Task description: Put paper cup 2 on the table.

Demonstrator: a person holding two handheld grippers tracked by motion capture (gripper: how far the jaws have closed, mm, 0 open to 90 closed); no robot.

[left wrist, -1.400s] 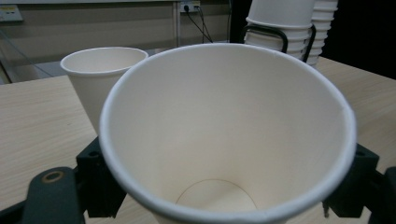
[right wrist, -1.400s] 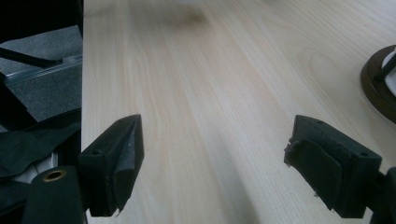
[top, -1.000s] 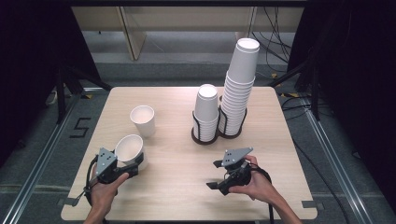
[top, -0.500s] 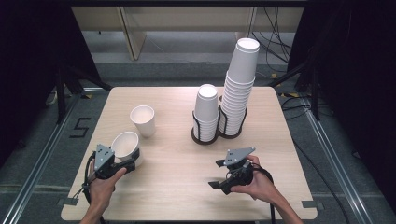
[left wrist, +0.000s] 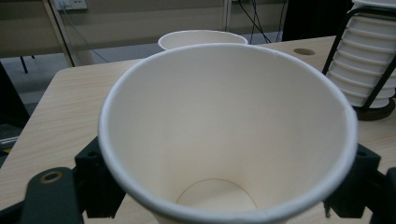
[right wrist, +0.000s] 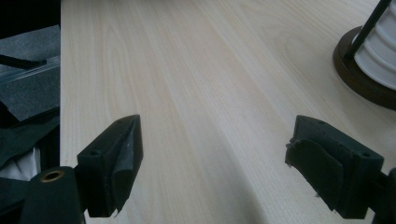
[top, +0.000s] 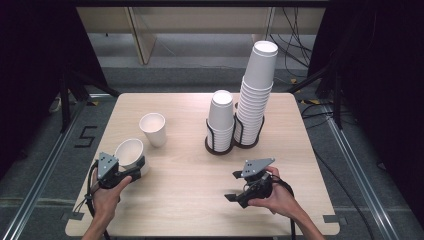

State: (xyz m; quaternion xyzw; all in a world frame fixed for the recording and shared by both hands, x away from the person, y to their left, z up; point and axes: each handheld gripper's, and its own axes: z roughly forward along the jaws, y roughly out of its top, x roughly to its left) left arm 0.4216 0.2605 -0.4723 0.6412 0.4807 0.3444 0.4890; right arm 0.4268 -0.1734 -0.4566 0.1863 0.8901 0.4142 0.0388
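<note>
Left gripper [top: 134, 167], near left, pinches a white paper cup [top: 131, 152] by its lower wall; both jaws flank the cup in the left gripper view, mouth tilted up toward the camera. Smooth tapered paper, rolled rim, round base visible inside. Second paper cup [top: 153, 129] stands upright just beyond it, slightly right, so the left hand is the nearer one for any nesting or placing there. Right gripper [top: 236, 192], near right, jaws spread wide, nothing between them, over bare light wood table [top: 190, 200]. Far centre: two upside-down cup stacks [top: 256, 95] in black wire holders.
</note>
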